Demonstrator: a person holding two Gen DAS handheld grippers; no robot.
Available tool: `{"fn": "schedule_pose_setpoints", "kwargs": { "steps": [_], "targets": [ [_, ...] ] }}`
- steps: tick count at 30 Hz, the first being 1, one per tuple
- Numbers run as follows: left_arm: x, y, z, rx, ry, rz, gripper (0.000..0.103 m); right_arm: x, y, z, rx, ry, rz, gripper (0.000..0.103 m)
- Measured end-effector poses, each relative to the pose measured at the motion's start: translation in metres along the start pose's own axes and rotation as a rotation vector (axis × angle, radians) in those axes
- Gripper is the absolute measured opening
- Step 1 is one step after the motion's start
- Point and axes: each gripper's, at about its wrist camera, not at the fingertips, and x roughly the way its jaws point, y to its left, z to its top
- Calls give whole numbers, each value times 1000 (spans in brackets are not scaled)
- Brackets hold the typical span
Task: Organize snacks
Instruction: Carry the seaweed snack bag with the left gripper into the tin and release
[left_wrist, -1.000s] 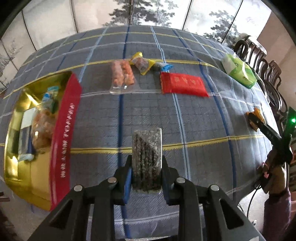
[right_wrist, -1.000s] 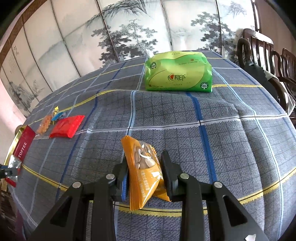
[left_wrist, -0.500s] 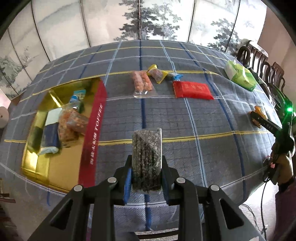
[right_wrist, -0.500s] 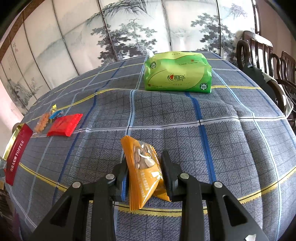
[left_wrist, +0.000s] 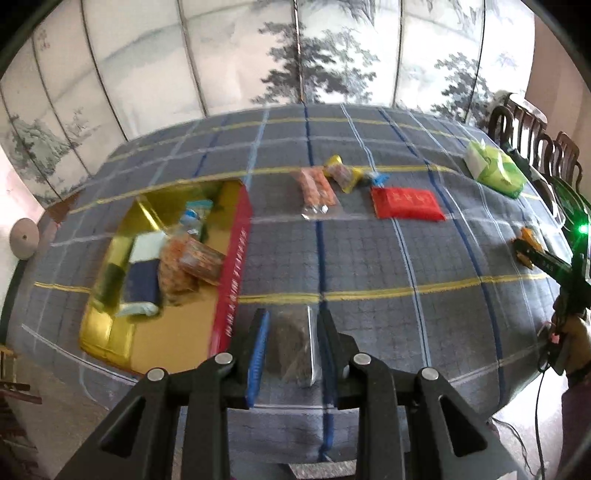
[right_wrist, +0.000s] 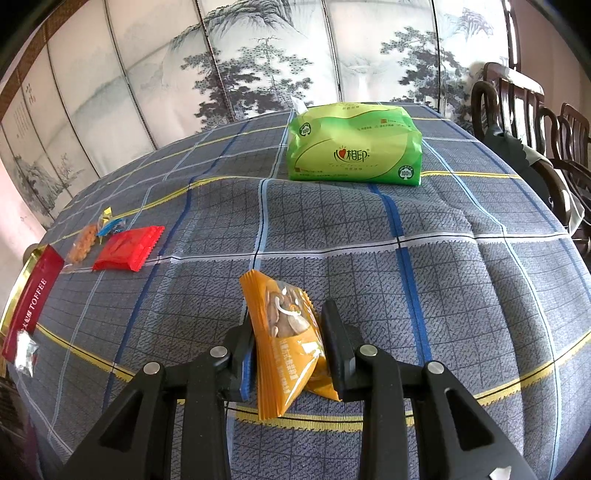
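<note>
Your left gripper (left_wrist: 291, 343) is clamped on a dark, flat, clear-wrapped snack pack (left_wrist: 293, 345), held upright between the blue-lined pads and raised over the near part of the table. Just to its left lies the gold-lined gift tin with the red side wall (left_wrist: 236, 266), open and already holding several wrapped snacks; its near floor is bare. You look to be in the carrying step: the dark pack is up and has yet to go in. The next move calls for swinging left over the red wall, lowering onto that bare gold floor, and only then opening the jaws, since the wall stands between the pack and the tin.

Your right gripper (right_wrist: 288, 350) is closed on an orange foil snack pouch with a nut picture (right_wrist: 288, 332), pinched about its middle and standing on edge above the cloth. It is well apart from the tin, whose red wall marked TOFFEE (right_wrist: 33, 295) shows only at the far left of that view, so this pouch needs a long carry across the table.

Waiting on the blue-grey checked tablecloth (left_wrist: 369, 266) are a flat red packet (left_wrist: 406, 203), a clear pack of orange pieces (left_wrist: 316, 188), and a small yellow-ended wrapper (left_wrist: 341, 175) touching a tiny blue one. The green tissue pack (right_wrist: 354, 144) at the far side is likely not a snack.
</note>
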Motion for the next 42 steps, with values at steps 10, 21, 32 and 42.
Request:
{"fn": "schedule_pose_setpoints", "kwargs": {
  "steps": [10, 21, 32, 42],
  "targets": [
    [15, 28, 9, -54, 79, -110, 20, -1, -1, -1, -4, 0, -4, 28],
    [43, -13, 7, 121, 120, -21, 43, 0, -5, -1, 1, -4, 9, 30],
    [97, -21, -7, 154, 239, -53, 27, -2, -7, -2, 3, -6, 17, 31],
    [49, -12, -12, 127, 123, -55, 27, -2, -7, -3, -6, -4, 7, 32]
  ]
}}
